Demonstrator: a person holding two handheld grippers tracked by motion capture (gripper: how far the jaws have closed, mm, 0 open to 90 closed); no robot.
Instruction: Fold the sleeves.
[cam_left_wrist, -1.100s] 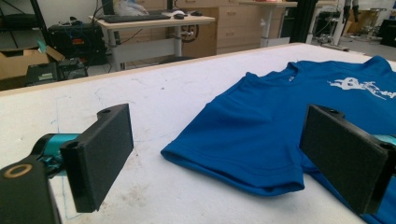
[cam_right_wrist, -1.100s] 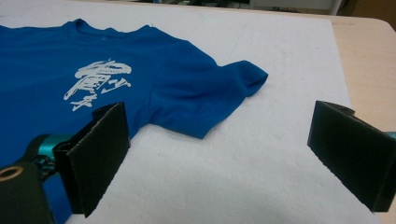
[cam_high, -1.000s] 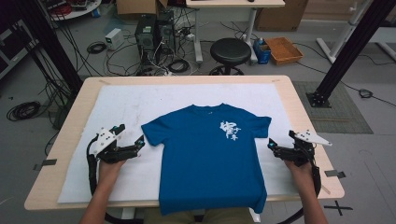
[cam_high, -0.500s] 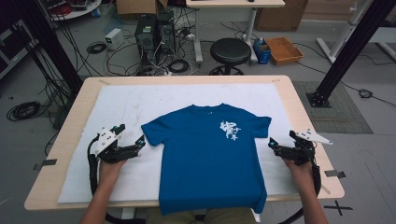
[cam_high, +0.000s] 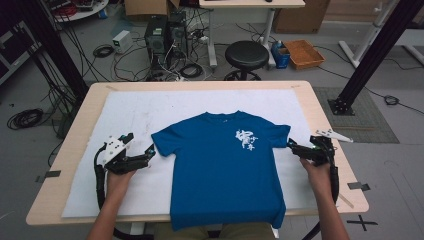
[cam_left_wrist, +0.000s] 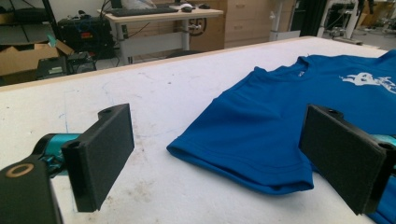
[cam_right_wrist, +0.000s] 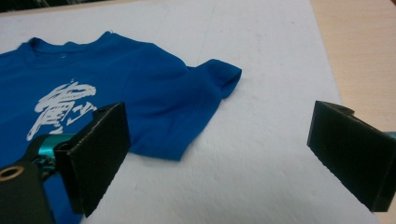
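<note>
High view: fixed overhead, looking forward and down across the whole table (cam_high: 320, 107). Left gripper view: low and close over the white mat (cam_left_wrist: 154, 98), facing along the blue T-shirt (cam_left_wrist: 289, 116) sleeve toward the far desk (cam_left_wrist: 159, 16). Right gripper view: close, angled down at the opposite sleeve. Shared by all three: T-shirt and mat.

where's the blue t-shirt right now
In the high view the blue t-shirt lies flat at the middle of the white mat, between the left gripper and the right gripper, hem overhanging the near edge.
</note>
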